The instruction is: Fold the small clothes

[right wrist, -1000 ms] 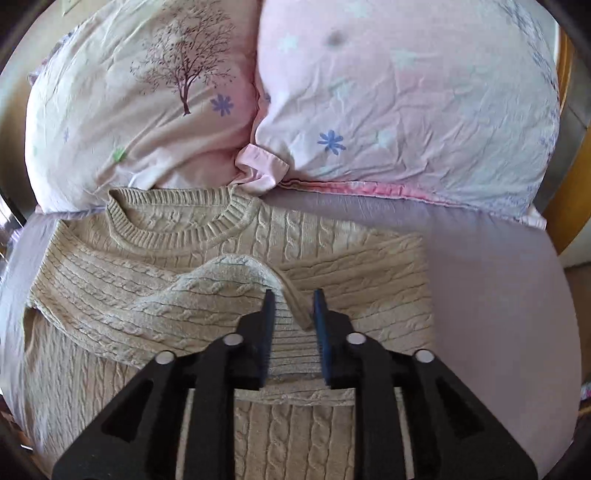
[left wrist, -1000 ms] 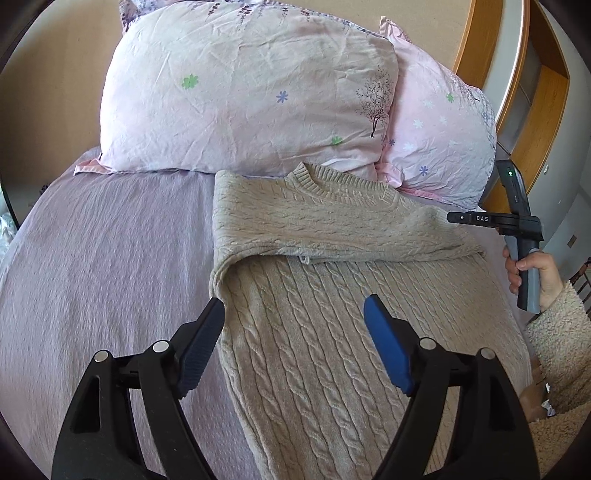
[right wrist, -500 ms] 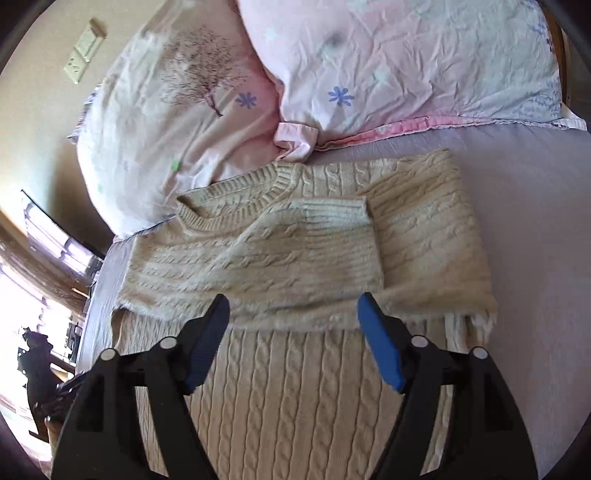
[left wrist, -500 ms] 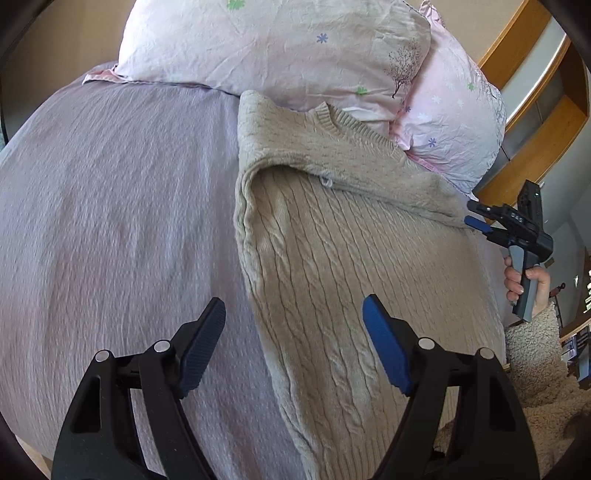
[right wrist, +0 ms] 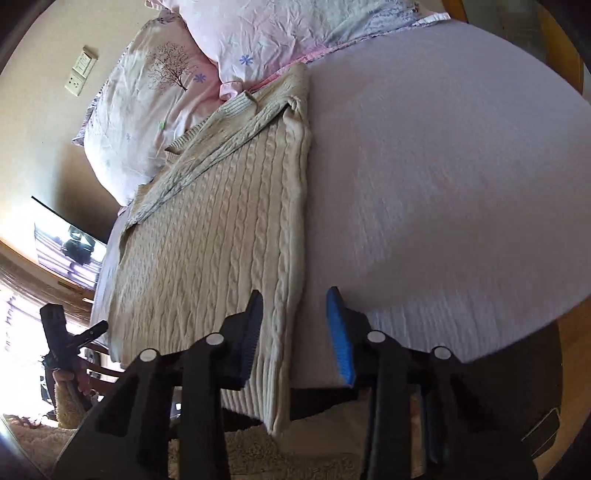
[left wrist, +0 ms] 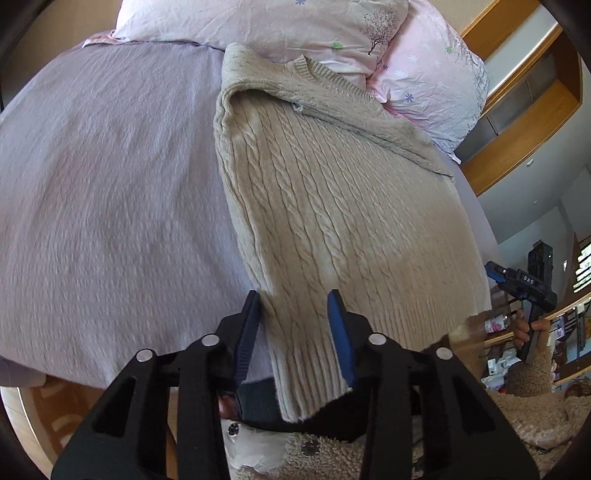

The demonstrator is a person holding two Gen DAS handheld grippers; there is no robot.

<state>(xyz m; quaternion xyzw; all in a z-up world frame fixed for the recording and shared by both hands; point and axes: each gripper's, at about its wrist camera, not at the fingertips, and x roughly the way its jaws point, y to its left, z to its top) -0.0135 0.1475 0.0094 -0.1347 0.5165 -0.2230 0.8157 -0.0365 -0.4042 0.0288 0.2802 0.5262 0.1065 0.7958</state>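
A beige cable-knit sweater lies lengthwise on the lilac bedspread, collar toward the pillows, sleeves folded across the chest. Its ribbed hem hangs over the near bed edge. My left gripper is open, its blue pads on either side of the hem's left corner without touching it. My right gripper is open around the hem's right corner; the sweater runs away from it. Each gripper also shows in the other's view, the right one and the left one.
Two floral pink pillows lie at the head of the bed. A wooden headboard and shelf stand at the right. The bedspread spreads wide right of the sweater. The person's fleece sleeves lie below the bed edge.
Both grippers have pulled back from the sleeve area to the sweater's hem at the near bed edge. The right gripper let go of the sleeve and opened. Both jaws now stand narrower.
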